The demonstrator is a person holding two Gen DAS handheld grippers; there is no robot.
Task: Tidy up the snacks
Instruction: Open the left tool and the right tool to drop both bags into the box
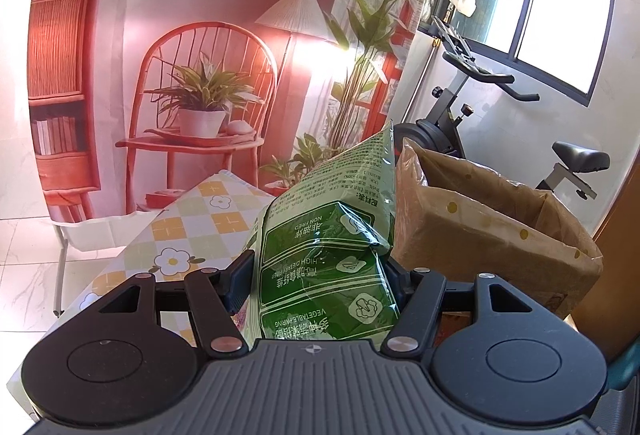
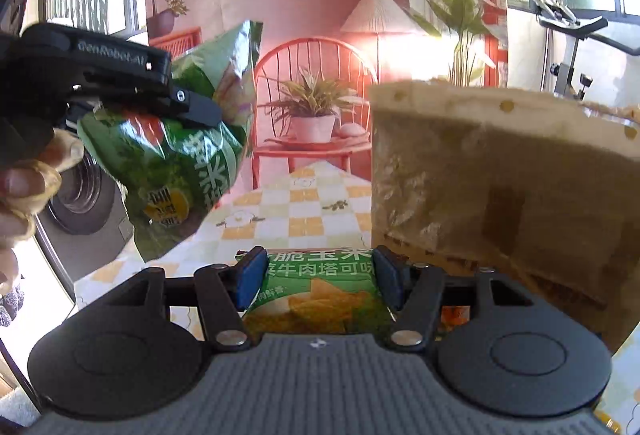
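Note:
My left gripper [image 1: 320, 275] is shut on a green snack bag [image 1: 332, 231] and holds it in the air, just left of an open brown paper bag [image 1: 492, 231]. The right wrist view shows the same green bag [image 2: 180, 163] held up at the left by the left gripper [image 2: 192, 107]. My right gripper [image 2: 318, 277] has its blue pads [image 2: 252, 275] on either side of a second green snack bag [image 2: 320, 287] that lies on the table, right by the foot of the paper bag [image 2: 500, 171].
The table has a checked cloth with flowers [image 1: 192, 231], also seen in the right wrist view [image 2: 304, 207]. An exercise bike [image 1: 480, 107] stands behind the paper bag. A washing machine [image 2: 80, 203] stands left of the table. A printed backdrop hangs behind.

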